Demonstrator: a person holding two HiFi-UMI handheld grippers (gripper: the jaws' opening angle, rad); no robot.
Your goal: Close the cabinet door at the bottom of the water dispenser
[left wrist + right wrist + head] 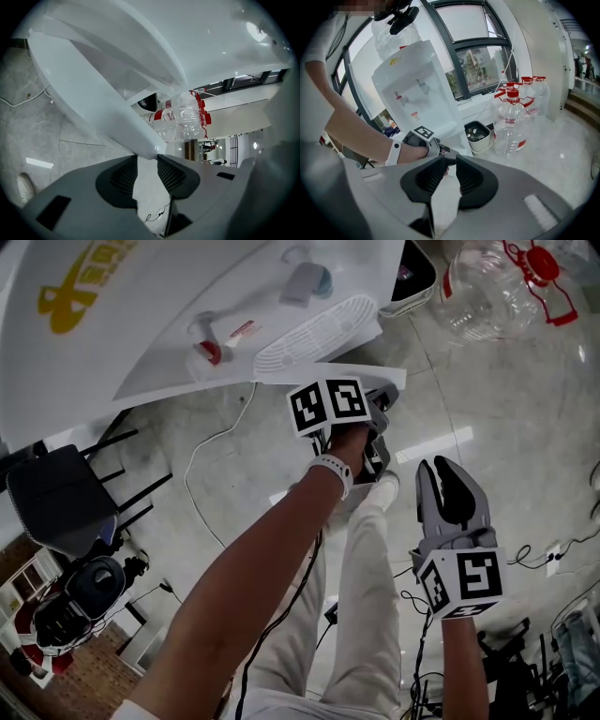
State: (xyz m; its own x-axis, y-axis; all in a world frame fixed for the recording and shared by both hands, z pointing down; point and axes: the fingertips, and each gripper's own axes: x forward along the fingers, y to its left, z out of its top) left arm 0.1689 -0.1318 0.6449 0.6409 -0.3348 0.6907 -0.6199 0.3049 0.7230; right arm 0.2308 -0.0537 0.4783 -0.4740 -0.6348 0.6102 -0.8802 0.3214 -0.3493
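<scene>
Your left tool (146,158) has its jaws standing fairly wide, and a corner of the white cabinet door (370,373) sits right at their tips, in the mouth of the gap. You cannot tell from these views whether the pads press on it. The door stands out from the water dispenser (187,315) and runs away from the tool, up and to its left. The dispenser's white body lies directly beyond it. Past the tool's tips, to the right, a clear water bottle (180,123) with a red cap shows. Your right tool (450,160) is well apart from the door, its jaws only narrowly parted with nothing between them. Just beyond its tips and a little to the left is your left hand (410,153) with its white wristband (393,152). Farther ahead the dispenser stands upright. Ahead and to the right of this tool, a small white pot (479,136) and several more clear bottles stand on the pale floor (562,154).
</scene>
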